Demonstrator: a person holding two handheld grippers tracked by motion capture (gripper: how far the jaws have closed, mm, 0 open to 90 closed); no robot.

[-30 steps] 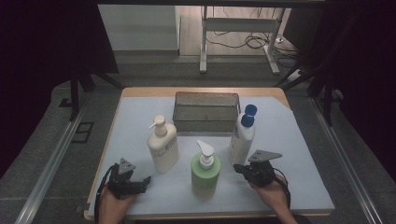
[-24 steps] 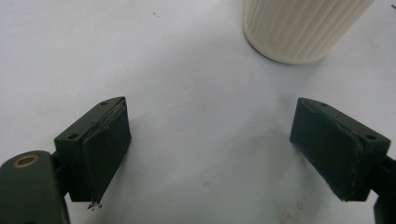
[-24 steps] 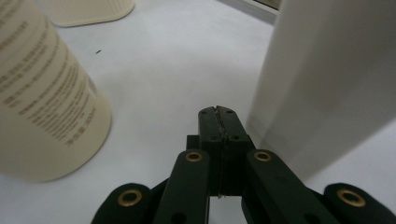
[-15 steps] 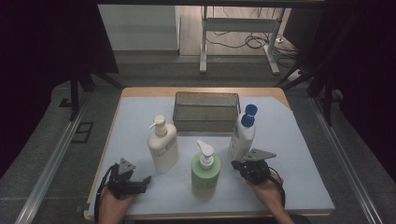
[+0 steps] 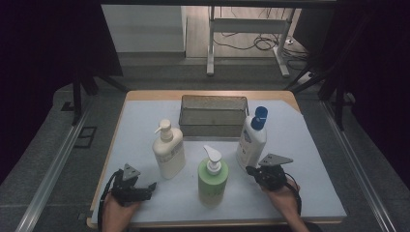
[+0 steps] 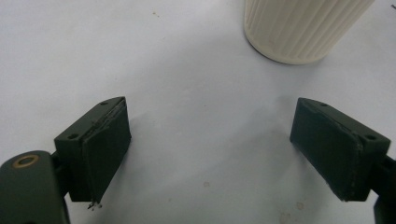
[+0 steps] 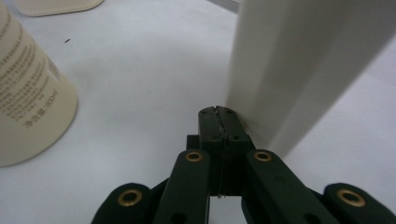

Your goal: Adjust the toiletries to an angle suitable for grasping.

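At the near left corner of the table (image 5: 145,116), the left gripper (image 5: 149,189) rests low over the pale blue cover, held by the person's left hand (image 5: 116,212). In the left gripper view, its two jaws stand wide apart with only the bare table surface between them. They hold nothing. Just beyond them stands the ribbed base of the cream pump bottle (image 6: 299,28), which is near the jaws but does not touch them. In the high view this cream pump bottle (image 5: 168,150) stands upright, to the right of the left gripper and a little farther back.

In the middle, near the front edge, the green pump bottle (image 5: 212,178) stands upright with its white pump head on top. Behind it, at the far side of the table, sits the dark mesh basket (image 5: 212,115).

To the right of the green bottle stands the white bottle with the blue cap (image 5: 251,140), also upright, just in front of the right end of the basket. The right gripper (image 5: 249,170) is beside the foot of this bottle, held by the right hand (image 5: 283,193). In the right gripper view, the jaws are pressed together with nothing between them, and their tips are just beside the lower wall of the white bottle (image 7: 299,65). I cannot tell if they touch it.
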